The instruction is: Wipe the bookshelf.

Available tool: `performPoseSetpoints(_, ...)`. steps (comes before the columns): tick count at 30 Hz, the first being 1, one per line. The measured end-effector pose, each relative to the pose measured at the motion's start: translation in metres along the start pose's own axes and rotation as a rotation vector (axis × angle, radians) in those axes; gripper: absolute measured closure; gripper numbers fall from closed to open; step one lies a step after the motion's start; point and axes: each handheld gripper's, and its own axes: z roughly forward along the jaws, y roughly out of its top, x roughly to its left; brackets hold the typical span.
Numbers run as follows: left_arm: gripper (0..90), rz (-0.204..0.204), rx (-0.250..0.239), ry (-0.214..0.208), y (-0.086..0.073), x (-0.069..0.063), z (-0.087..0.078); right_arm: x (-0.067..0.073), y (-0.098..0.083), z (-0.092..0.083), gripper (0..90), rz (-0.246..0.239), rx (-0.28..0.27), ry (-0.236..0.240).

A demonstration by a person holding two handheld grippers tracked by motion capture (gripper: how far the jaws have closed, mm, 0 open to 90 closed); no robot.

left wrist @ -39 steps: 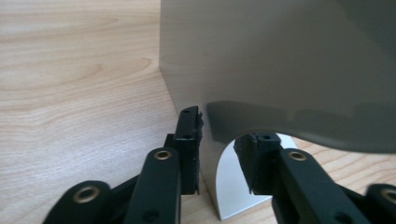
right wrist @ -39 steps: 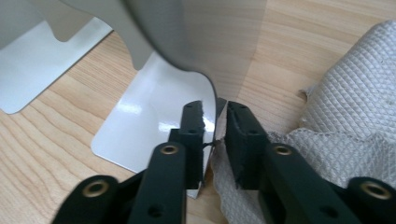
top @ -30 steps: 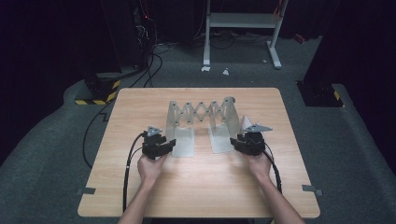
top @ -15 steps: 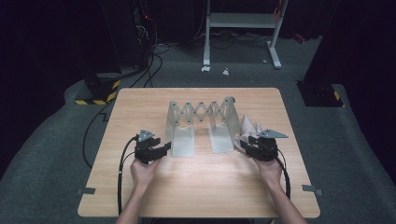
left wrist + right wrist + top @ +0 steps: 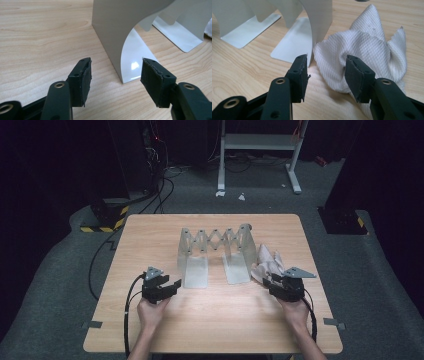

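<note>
Moved: both hands have pulled back and outward from the rack since a second ago; rack itself sits in the same spot, same spread.
Table (image 5: 215,320): wood top, bare along the near edge where the hands are.
Rack (image 5: 216,254): expanding metal bookend, mid-table, upright, scissor links part-stretched, two flat feet pointing toward the person. Looks set down and released.
Cloth (image 5: 266,264): white, crumpled, lying just beside the rack's right plate, touching it or nearly so in the right gripper view (image 5: 364,52). Not lifted.
Left gripper (image 5: 161,287): near the rack's left foot, apart from it. Jaws have just been opening, now wide, nothing between them; left gripper view shows the rack's left plate (image 5: 117,32) ahead of the tips, no contact.
Right gripper (image 5: 281,284): at the cloth's near edge. Jaws about half spread, pads (image 5: 357,75) straddling a fold but not pressing; not holding.
Progress: rack handling reads as finished, both grippers off it. Cloth step seems next and not yet begun, likely a pick-up for a wipe; that's a guess.
</note>
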Motion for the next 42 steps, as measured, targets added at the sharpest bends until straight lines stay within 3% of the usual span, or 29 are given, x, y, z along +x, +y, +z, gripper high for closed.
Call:
performPoseSetpoints(9,41.4,0.027,0.030,0.027,-0.009,-0.001,0.000,-0.001,-0.016,-0.004,52.4,-0.017,0.035,-0.022)
performPoseSetpoints(16,41.5,0.024,0.043,0.051,-0.016,0.000,0.002,-0.005,-0.029,-0.008,52.3,-0.015,0.060,-0.051)
performPoseSetpoints(23,41.5,0.050,0.080,0.110,-0.022,0.003,0.007,-0.007,-0.038,-0.008,52.1,-0.024,0.085,-0.082)
performPoseSetpoints(32,41.4,0.076,0.091,0.154,-0.024,0.002,0.011,-0.010,-0.043,-0.008,50.9,-0.048,0.104,-0.125)
performPoseSetpoints(42,41.2,0.093,0.103,0.184,-0.026,0.003,0.016,-0.015,-0.046,-0.007,48.3,-0.036,0.111,-0.136)
